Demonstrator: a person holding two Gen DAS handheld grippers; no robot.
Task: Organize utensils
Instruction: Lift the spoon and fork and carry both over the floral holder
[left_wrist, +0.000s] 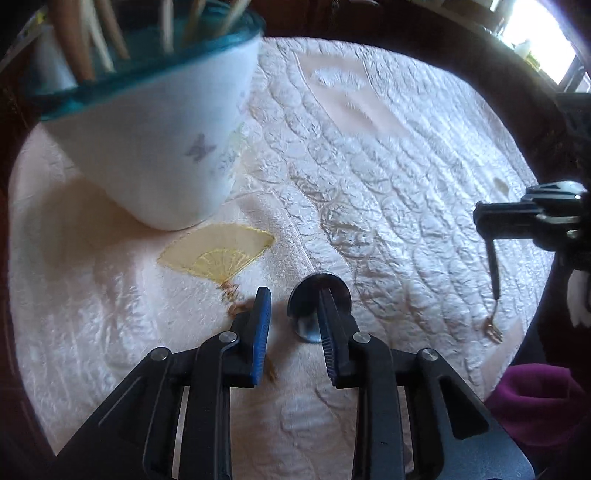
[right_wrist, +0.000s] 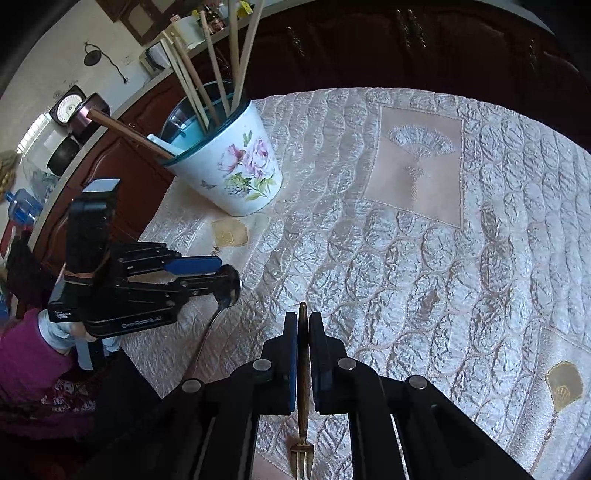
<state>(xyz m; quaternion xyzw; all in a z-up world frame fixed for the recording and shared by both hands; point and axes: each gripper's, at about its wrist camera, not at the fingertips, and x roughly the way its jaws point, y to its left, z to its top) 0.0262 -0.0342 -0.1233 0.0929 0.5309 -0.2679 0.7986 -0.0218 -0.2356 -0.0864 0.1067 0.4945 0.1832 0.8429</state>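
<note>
Brass fork (right_wrist: 303, 387) pinched upright in right tongs (right_wrist: 303, 354), floral utensil pot (right_wrist: 236, 170) ahead-left; left tongs (left_wrist: 295, 325) gapped around spoon (left_wrist: 319, 291).

One floral utensil pot (right_wrist: 236, 173) stands at the far left, holding about five wooden sticks (right_wrist: 212, 70). One small brass fork (right_wrist: 303, 387), one metal spoon (right_wrist: 221, 295), two grippers.
</note>
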